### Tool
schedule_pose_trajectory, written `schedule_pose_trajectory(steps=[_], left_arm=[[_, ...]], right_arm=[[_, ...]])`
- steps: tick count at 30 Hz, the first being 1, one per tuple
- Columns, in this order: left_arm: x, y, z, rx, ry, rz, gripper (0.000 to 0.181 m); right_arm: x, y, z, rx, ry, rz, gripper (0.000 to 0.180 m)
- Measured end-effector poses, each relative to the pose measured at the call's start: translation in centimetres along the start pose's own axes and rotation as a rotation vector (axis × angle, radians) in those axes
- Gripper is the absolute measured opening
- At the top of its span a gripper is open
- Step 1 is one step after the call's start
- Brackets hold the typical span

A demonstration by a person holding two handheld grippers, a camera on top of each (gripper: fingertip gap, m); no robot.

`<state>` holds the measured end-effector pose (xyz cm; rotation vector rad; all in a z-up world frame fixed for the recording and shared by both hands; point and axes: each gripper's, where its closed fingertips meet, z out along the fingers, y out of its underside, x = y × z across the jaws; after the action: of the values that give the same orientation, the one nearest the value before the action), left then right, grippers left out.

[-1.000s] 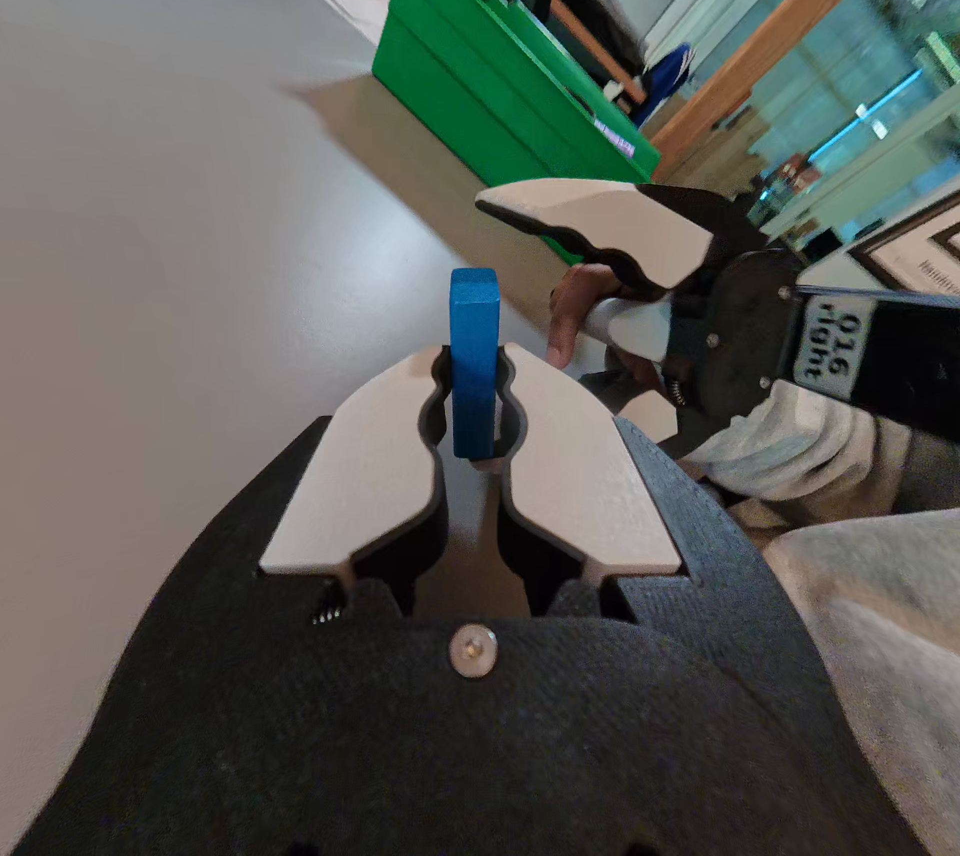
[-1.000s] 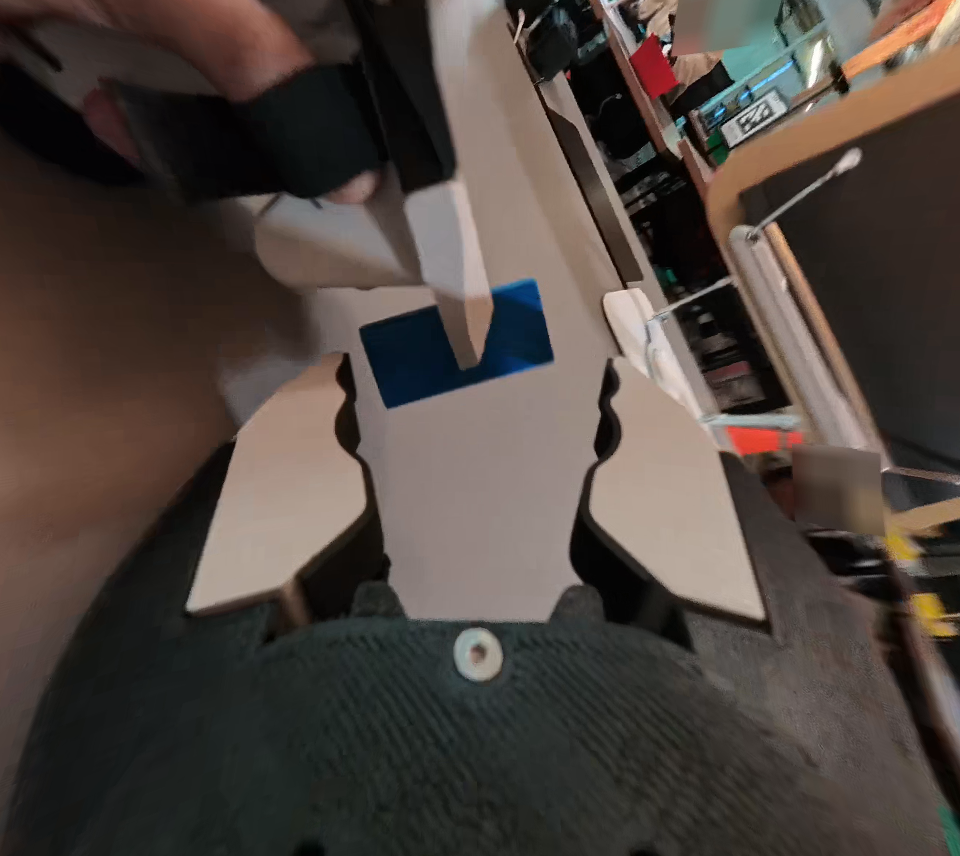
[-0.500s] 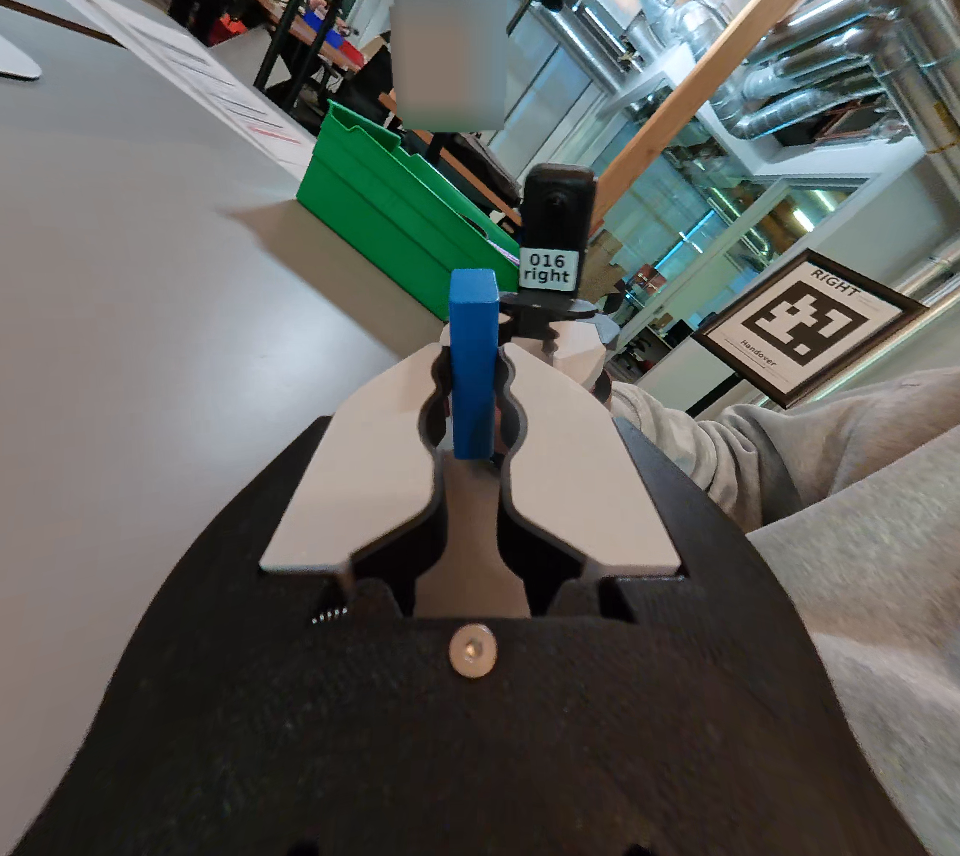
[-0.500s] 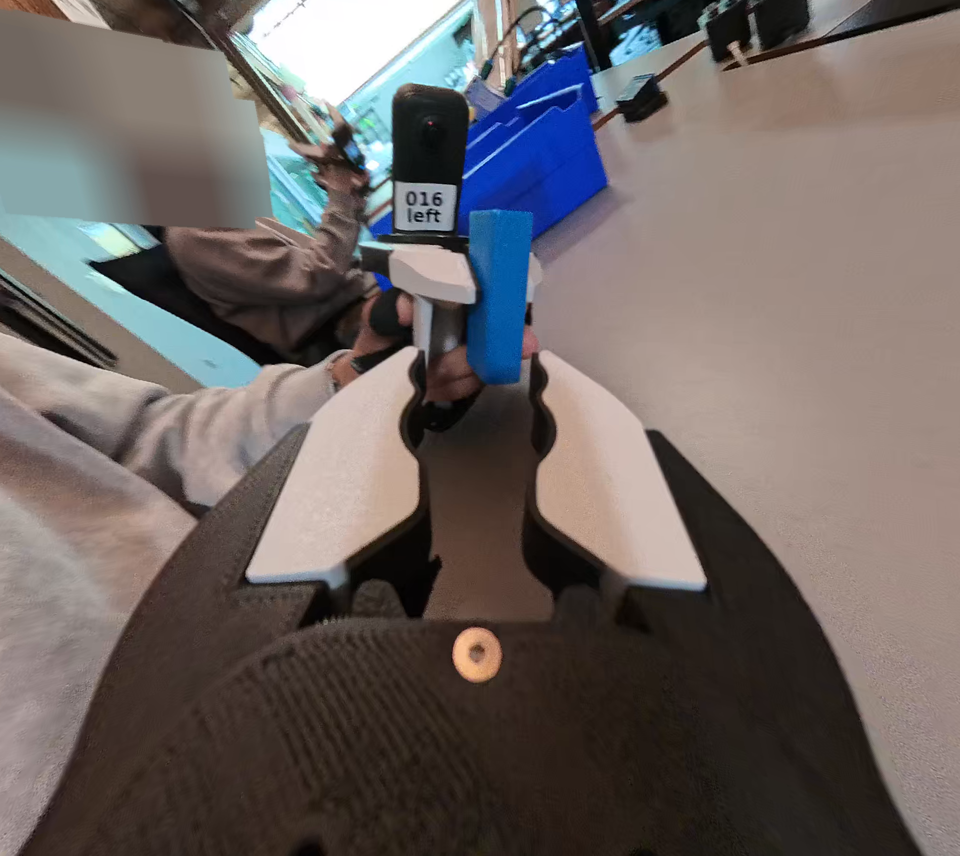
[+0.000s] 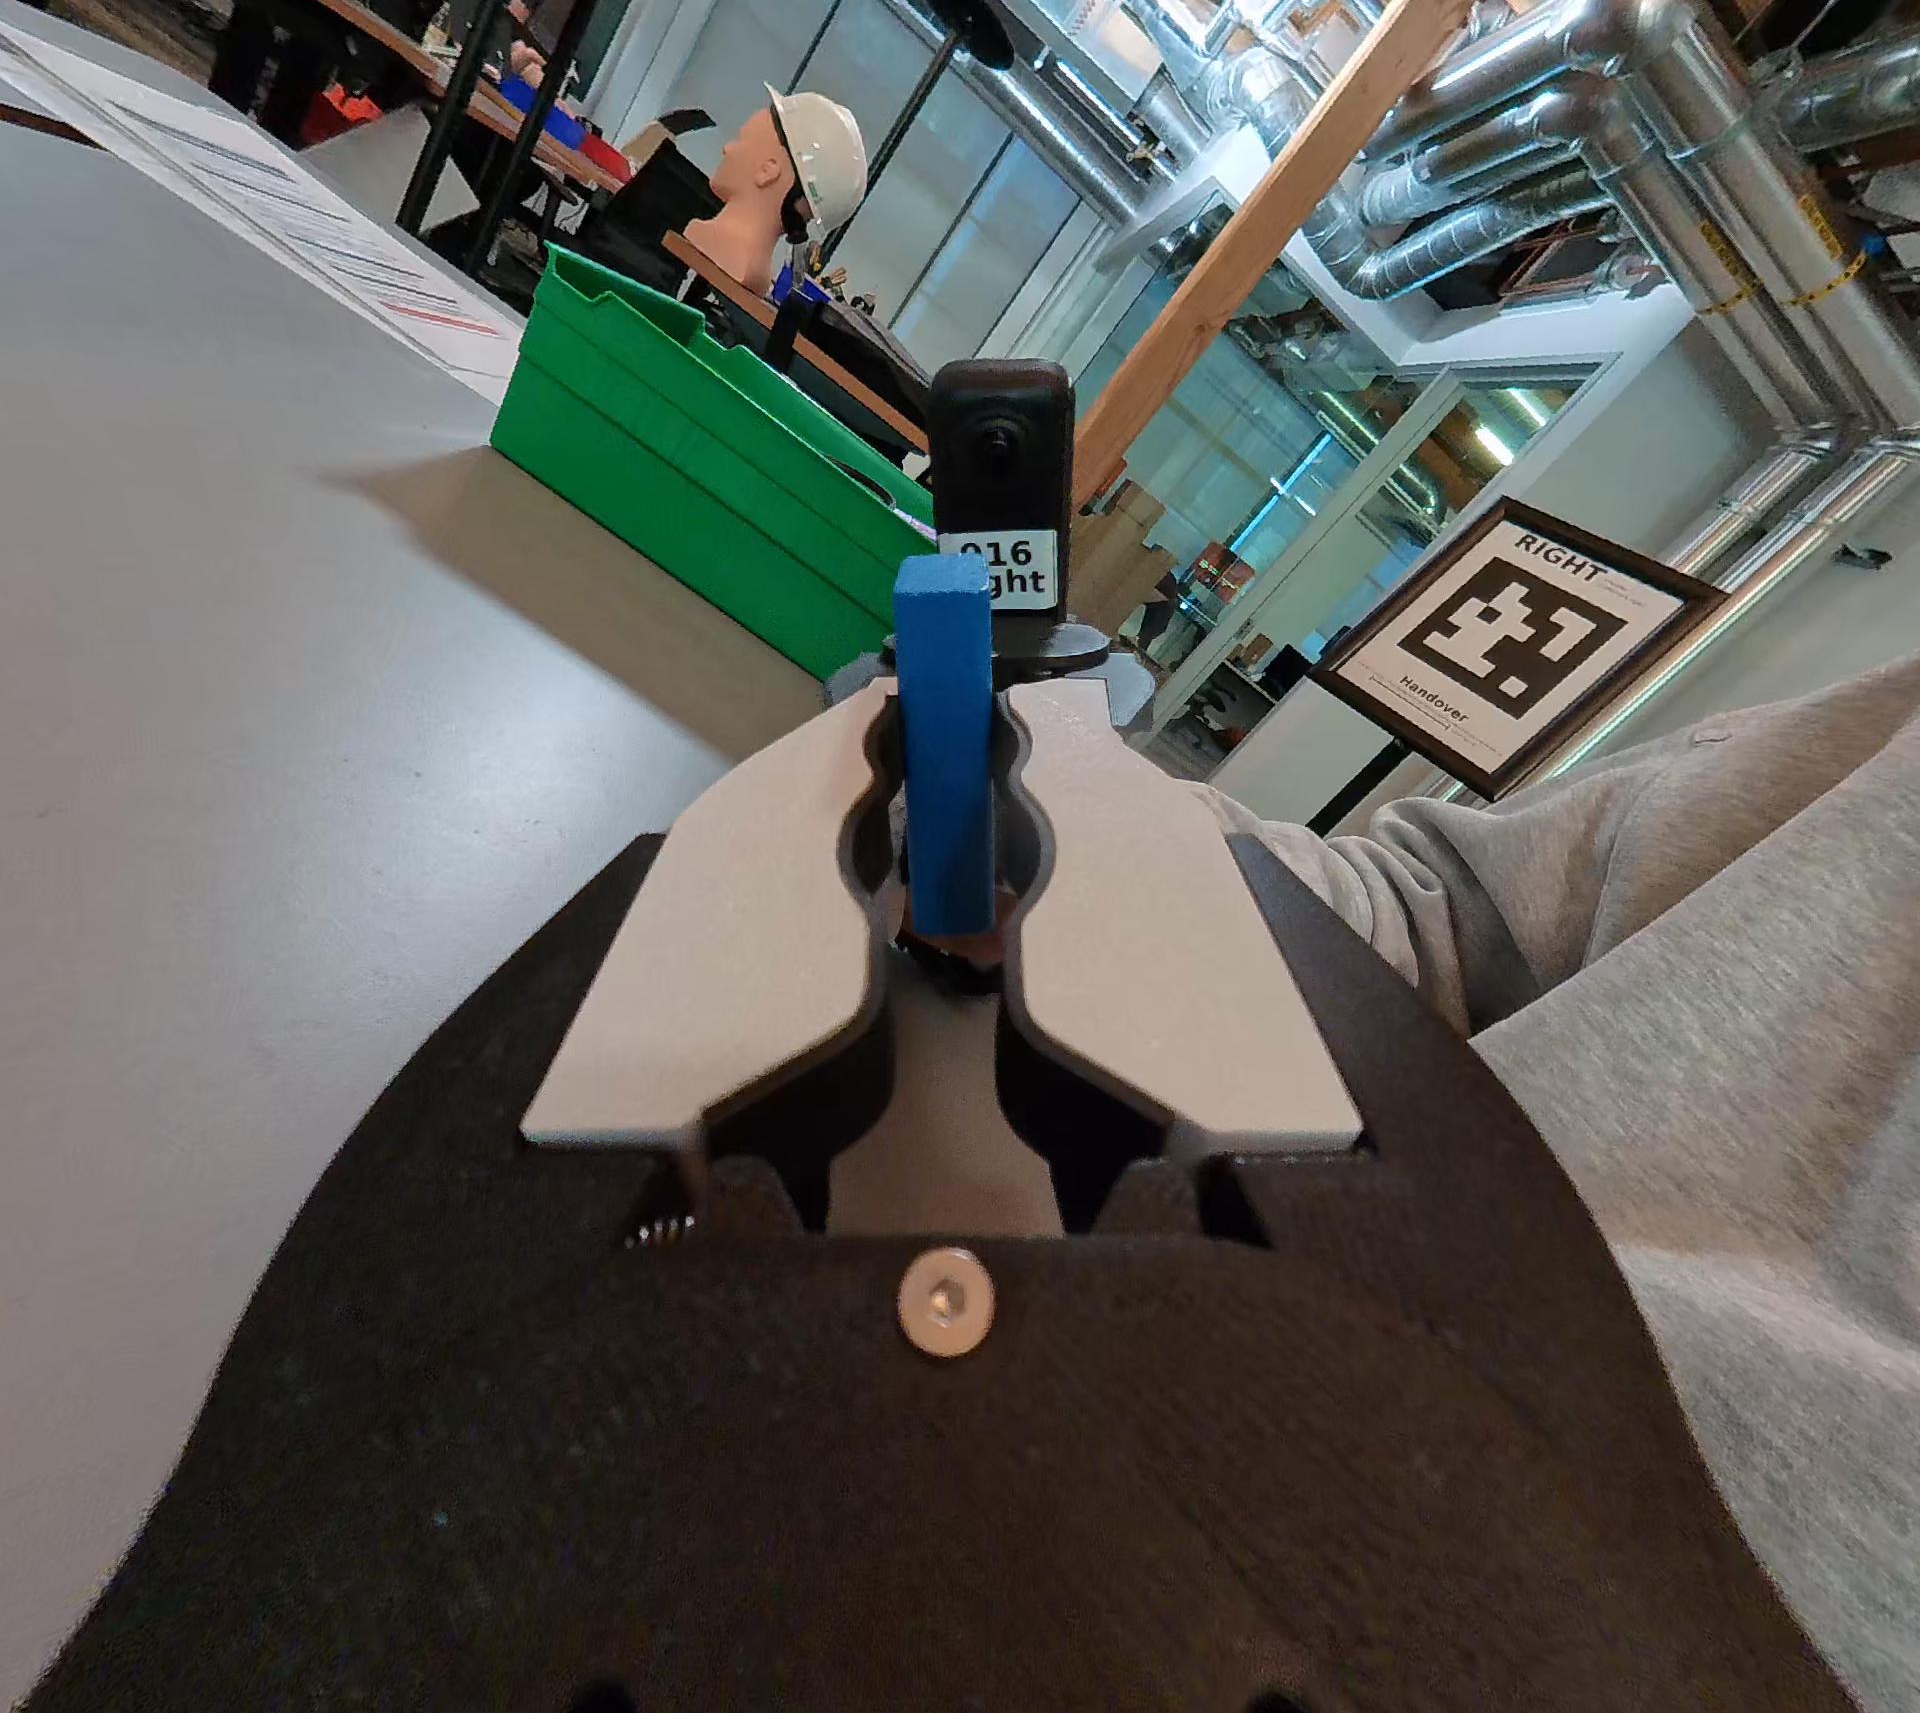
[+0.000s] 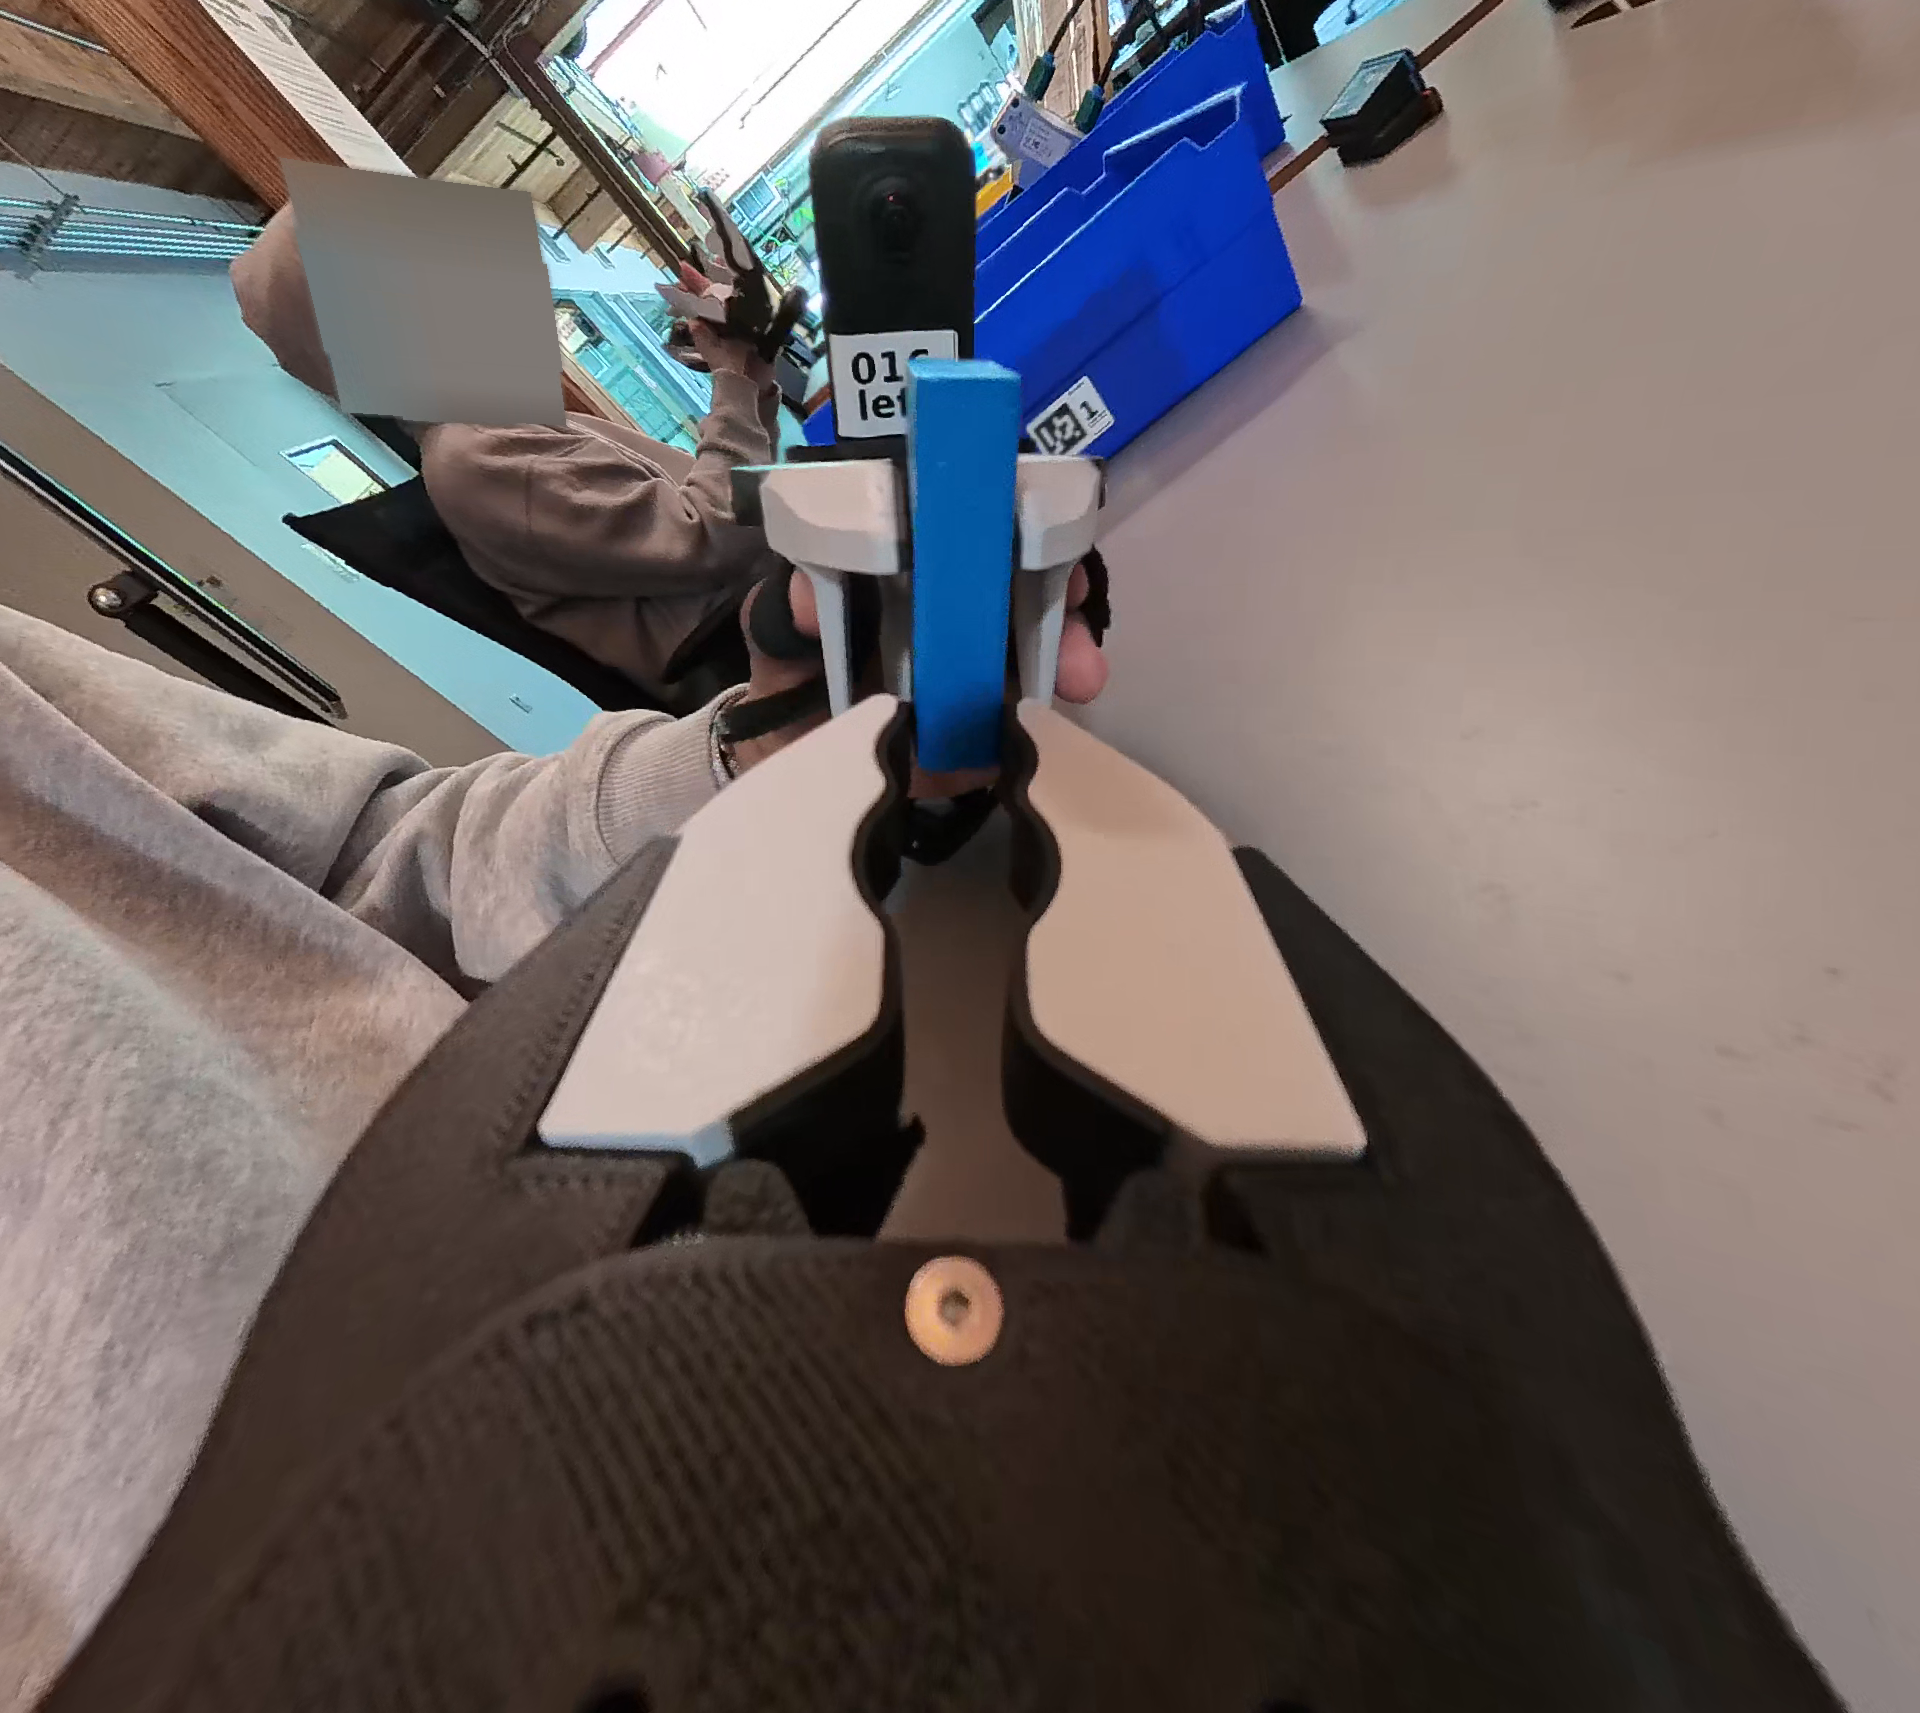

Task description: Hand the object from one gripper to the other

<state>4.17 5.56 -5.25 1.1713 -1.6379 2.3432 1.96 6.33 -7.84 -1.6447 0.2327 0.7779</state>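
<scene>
The blue block [image 5: 942,754] stands upright, long axis vertical, clamped between the fingers of the left gripper [image 5: 945,728] above the grey table [image 5: 260,676]. The right gripper [image 6: 956,744] faces it nose to nose, its tips flanking the block's lower end (contact is unclear). Beyond the block sits a green bin [image 5: 686,458]; on its other side, a blue bin [image 6: 1143,281].

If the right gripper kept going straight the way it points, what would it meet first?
Most likely the blue block, held upright in the left gripper directly ahead; its lower end already sits at the right gripper's jaws.
</scene>
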Motion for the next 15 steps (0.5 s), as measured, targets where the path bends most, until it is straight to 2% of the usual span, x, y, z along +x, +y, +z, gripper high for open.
schedule_pose_trajectory(steps=[2,4,8,12,15], left_arm=[[-0.3,0.0,0.0,0.000,-0.018,-0.002,0.018],[-1.2,0.1,-0.1,0.001,-0.079,0.003,0.031],[-2.9,-0.4,-0.7,0.035,-0.214,0.039,0.052],[-3.3,-0.3,-0.9,0.043,-0.205,-0.027,0.058],[-3.6,0.2,-0.7,0.032,-0.179,-0.117,0.066]], right_arm=[[0.2,-0.1,-0.1,0.000,0.025,-0.023,0.016],[0.6,-0.5,-0.5,0.013,0.076,-0.069,0.016],[2.3,-2.1,-2.2,0.040,0.332,-0.272,0.016],[5.4,-1.9,-4.1,-0.162,0.706,-0.649,0.016],[6.6,-1.2,-4.5,-0.383,0.901,-0.988,0.016]])
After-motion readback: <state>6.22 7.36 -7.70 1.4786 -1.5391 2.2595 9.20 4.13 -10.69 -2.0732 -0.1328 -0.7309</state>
